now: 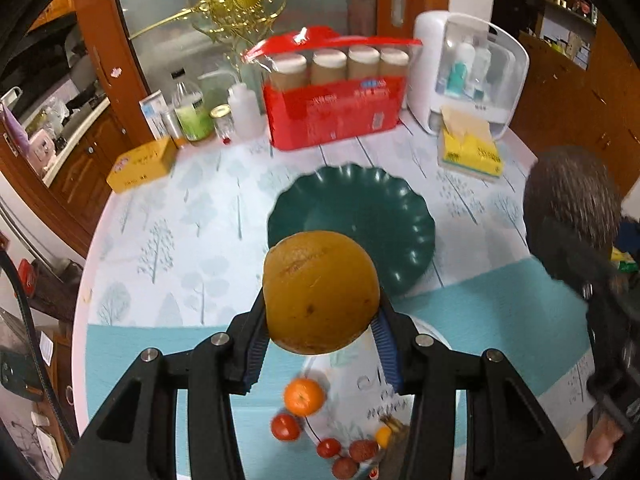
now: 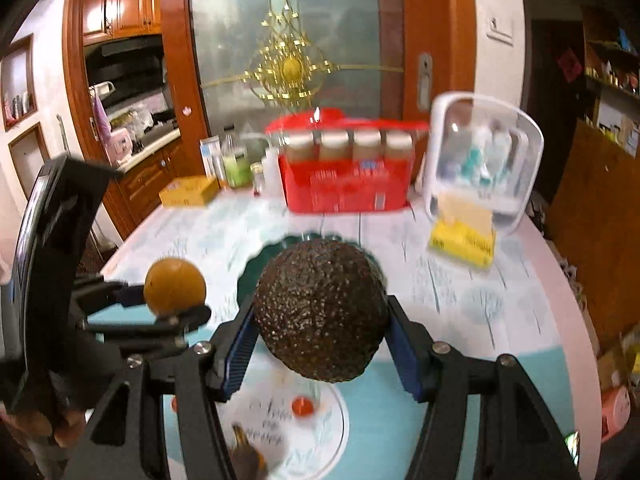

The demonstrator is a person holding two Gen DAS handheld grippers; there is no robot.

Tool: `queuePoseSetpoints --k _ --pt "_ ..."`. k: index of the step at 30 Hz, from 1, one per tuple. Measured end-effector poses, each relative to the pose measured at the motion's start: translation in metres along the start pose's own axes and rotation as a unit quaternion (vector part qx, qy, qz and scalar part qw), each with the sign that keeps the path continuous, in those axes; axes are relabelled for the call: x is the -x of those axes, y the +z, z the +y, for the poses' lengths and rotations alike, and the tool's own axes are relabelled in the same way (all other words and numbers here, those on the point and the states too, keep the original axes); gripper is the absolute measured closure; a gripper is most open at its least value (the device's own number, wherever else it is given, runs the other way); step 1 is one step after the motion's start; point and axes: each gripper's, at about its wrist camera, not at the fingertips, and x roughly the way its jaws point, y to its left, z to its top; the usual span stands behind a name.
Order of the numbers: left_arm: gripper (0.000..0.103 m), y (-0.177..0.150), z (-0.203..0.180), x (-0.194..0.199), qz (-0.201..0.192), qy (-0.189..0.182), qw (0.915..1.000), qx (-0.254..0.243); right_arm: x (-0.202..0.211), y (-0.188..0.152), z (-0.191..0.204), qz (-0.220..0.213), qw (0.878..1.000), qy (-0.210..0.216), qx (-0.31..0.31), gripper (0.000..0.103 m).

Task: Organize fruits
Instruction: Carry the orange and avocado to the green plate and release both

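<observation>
My left gripper (image 1: 320, 320) is shut on a round brownish-yellow fruit (image 1: 322, 292), held in the air above the table. That fruit (image 2: 175, 287) and the left gripper (image 2: 172, 304) also show at the left of the right wrist view. My right gripper (image 2: 322, 332) is shut on a dark, rough-skinned avocado (image 2: 322, 310), also lifted; it appears as a blurred dark ball (image 1: 570, 196) at the right edge of the left view. A dark green scalloped plate (image 1: 360, 220) lies beyond both fruits. Below them sits a white plate (image 1: 360, 396) with a tangerine (image 1: 304, 397), small red fruits (image 1: 286, 427) and lychees (image 1: 363, 450).
At the table's far side stand a red box of jars (image 1: 334, 116), a white storage case (image 1: 468, 76), a yellow tissue pack (image 1: 470, 148), a yellow box (image 1: 142, 164) and several bottles (image 1: 194, 114). A tree-print cloth covers the round table (image 1: 168, 240). A hand (image 1: 600, 440) grips the right tool.
</observation>
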Motion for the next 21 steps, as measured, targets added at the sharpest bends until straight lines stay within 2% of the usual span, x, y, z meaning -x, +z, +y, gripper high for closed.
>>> queuePoseSetpoints --k 4,10,16,21 --pt "0.057 0.023 0.012 -0.015 0.001 -0.001 0.9999 0.011 -0.024 0.027 -0.003 0.002 1.0 0.005 -0.003 0.042" --pt "0.057 0.049 0.029 -0.079 0.031 -0.013 0.9989 0.034 -0.097 0.047 -0.014 0.052 0.998 0.011 -0.022 0.042" --pt "0.057 0.046 0.033 -0.162 0.085 -0.032 0.9948 0.047 -0.184 0.031 -0.028 0.137 0.988 0.028 -0.069 0.042" --pt "0.057 0.037 0.027 -0.199 0.103 -0.047 0.9925 0.047 -0.229 0.007 -0.03 0.184 0.979 0.024 -0.083 0.042"
